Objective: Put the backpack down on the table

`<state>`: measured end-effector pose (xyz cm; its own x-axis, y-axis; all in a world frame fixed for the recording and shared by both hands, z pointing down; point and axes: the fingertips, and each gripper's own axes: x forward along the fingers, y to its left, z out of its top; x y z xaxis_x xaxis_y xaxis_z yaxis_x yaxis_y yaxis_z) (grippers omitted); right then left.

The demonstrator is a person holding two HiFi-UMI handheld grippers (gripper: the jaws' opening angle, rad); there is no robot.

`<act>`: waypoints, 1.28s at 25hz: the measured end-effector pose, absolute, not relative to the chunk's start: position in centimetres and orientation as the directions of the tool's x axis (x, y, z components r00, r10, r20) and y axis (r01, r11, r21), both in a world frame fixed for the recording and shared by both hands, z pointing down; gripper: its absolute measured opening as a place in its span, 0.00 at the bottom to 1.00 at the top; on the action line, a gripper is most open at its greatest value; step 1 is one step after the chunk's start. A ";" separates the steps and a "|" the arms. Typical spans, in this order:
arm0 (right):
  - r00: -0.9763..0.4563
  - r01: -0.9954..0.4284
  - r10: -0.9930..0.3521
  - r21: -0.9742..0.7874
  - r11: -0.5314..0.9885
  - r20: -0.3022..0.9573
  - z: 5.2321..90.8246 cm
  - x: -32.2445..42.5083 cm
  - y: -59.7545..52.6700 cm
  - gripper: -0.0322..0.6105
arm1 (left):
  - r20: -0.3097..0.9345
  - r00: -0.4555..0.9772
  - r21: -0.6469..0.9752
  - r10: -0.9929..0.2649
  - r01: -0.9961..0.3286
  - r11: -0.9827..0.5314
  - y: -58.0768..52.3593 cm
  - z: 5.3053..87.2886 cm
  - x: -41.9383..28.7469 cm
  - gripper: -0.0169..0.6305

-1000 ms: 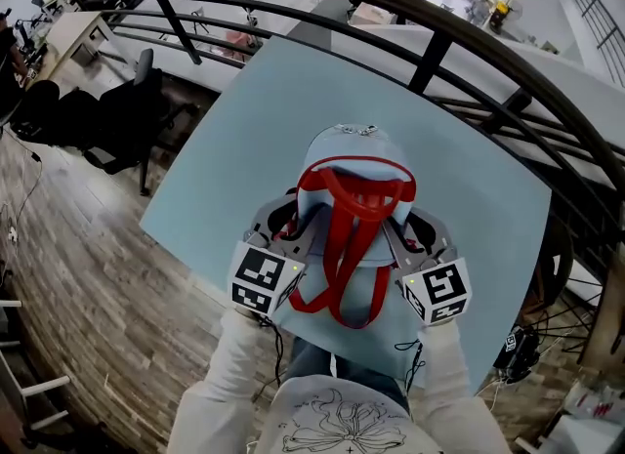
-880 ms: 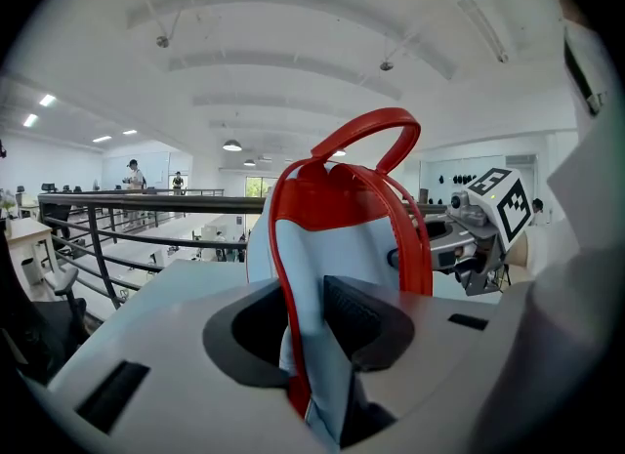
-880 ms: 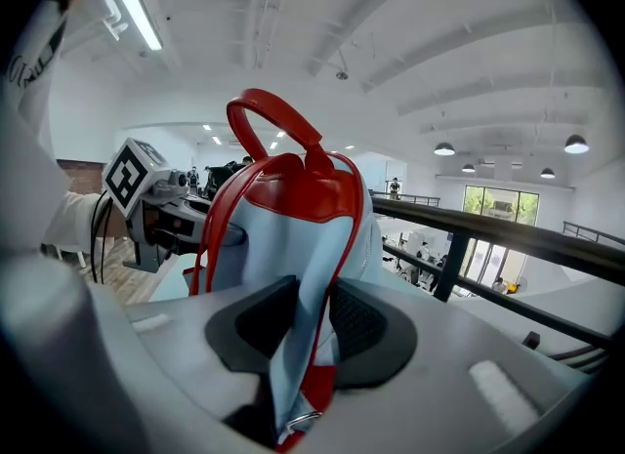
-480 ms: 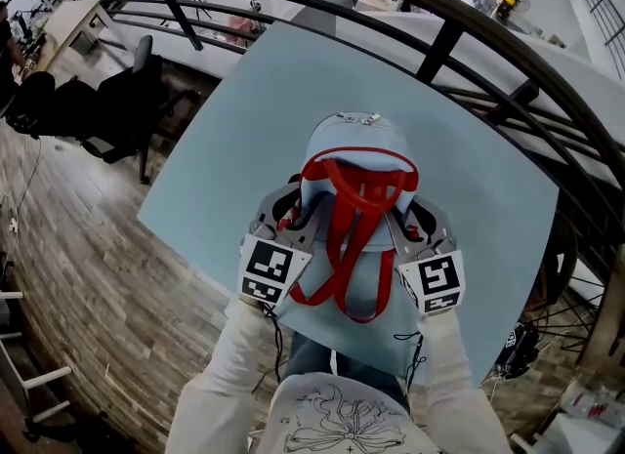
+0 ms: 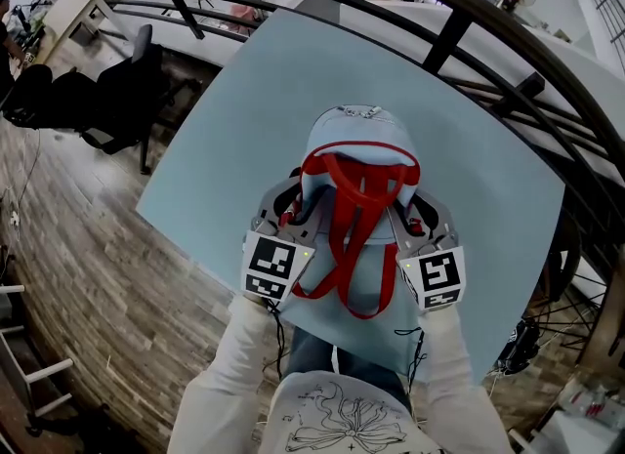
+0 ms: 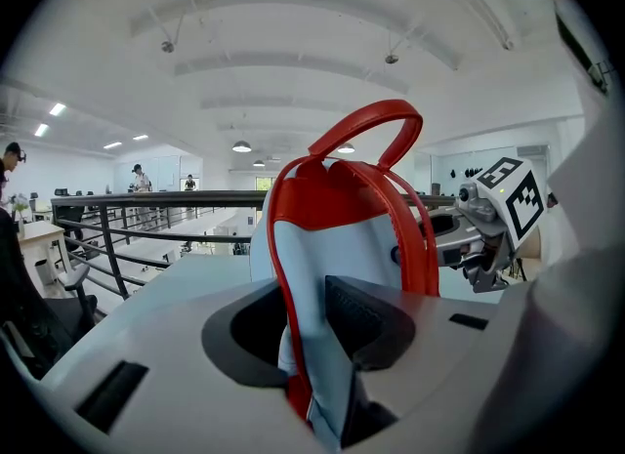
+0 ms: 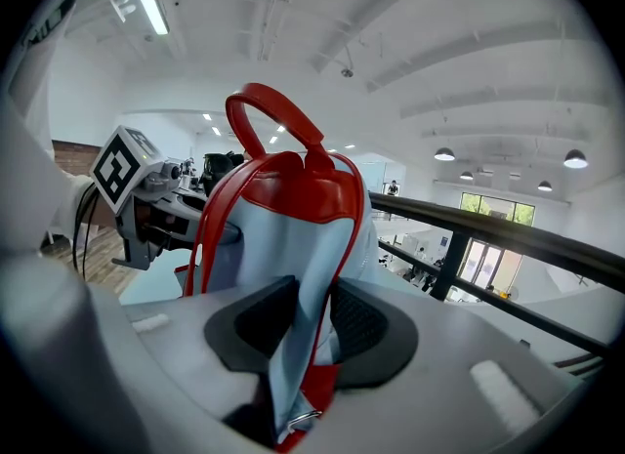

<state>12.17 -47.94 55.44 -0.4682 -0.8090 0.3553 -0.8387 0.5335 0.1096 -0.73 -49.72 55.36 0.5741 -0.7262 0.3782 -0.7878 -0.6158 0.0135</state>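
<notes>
A light blue backpack point(image 5: 356, 140) with red straps and a red top handle stands upright over the near part of the pale blue table point(image 5: 225, 120). I cannot tell whether its bottom touches the table. My left gripper point(image 5: 291, 206) grips its left side. In the left gripper view the backpack point(image 6: 332, 257) has its red-edged fabric between the jaws of the left gripper point(image 6: 308, 330), which are opening. My right gripper point(image 5: 415, 213) holds the other side. In the right gripper view the backpack point(image 7: 283, 247) has its blue fabric pinched by the right gripper point(image 7: 311, 330).
A black curved railing point(image 5: 459, 32) runs behind the table's far edge. A black office chair point(image 5: 117, 101) stands on the wooden floor point(image 5: 88, 276) to the left. The table's near edge lies just in front of the person's white sleeves point(image 5: 225, 374).
The backpack and both grippers have come down a little toward the table, still together. The backpack stays upright between them.
</notes>
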 end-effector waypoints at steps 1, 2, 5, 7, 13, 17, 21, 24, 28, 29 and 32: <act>-0.470 -0.839 -0.809 0.107 0.534 0.354 55.5 12.1 -48.0 0.24 | 0.377 0.573 0.013 -0.727 -0.789 -0.615 -49.8 55.4 -0.8 0.21; -0.472 -0.838 -0.808 0.104 0.535 0.353 55.5 12.1 -48.0 0.24 | 0.376 0.573 0.015 -0.728 -0.789 -0.614 -49.7 55.4 -0.8 0.21; -0.475 -0.840 -0.808 0.095 0.534 0.349 55.7 12.0 -47.5 0.24 | 0.371 0.574 0.021 -0.730 -0.791 -0.611 -49.2 55.6 -0.9 0.21; -0.475 -0.842 -0.809 0.087 0.532 0.346 55.8 12.0 -47.1 0.24 | 0.369 0.574 0.023 -0.731 -0.792 -0.610 -48.8 55.7 -0.9 0.21; -0.471 -0.851 -0.811 0.063 0.522 0.347 56.0 12.1 -46.3 0.24 | 0.374 0.575 0.036 -0.728 -0.793 -0.608 -48.0 55.7 -1.0 0.21; -0.472 -0.851 -0.808 0.055 0.522 0.353 56.2 12.0 -45.7 0.25 | 0.377 0.571 0.038 -0.729 -0.796 -0.604 -47.3 55.9 -1.2 0.22; -0.471 -0.855 -0.807 0.044 0.518 0.356 56.6 12.1 -44.5 0.25 | 0.380 0.569 0.041 -0.730 -0.798 -0.601 -46.1 56.2 -1.1 0.22; -0.465 -0.861 -0.809 0.029 0.507 0.360 56.7 12.1 -43.4 0.25 | 0.381 0.565 0.041 -0.732 -0.801 -0.597 -45.0 56.2 -1.1 0.22; -0.453 -0.870 -0.814 0.016 0.492 0.363 57.2 12.3 -41.9 0.26 | 0.383 0.560 0.038 -0.735 -0.805 -0.593 -43.6 56.5 -1.1 0.23; -0.450 -0.873 -0.816 0.016 0.488 0.363 57.2 12.3 -41.6 0.26 | 0.383 0.558 0.039 -0.736 -0.806 -0.591 -43.3 56.6 -1.1 0.23; -0.443 -0.877 -0.821 0.017 0.481 0.361 57.2 12.3 -41.1 0.26 | 0.381 0.552 0.042 -0.741 -0.811 -0.583 -42.7 56.7 -1.3 0.23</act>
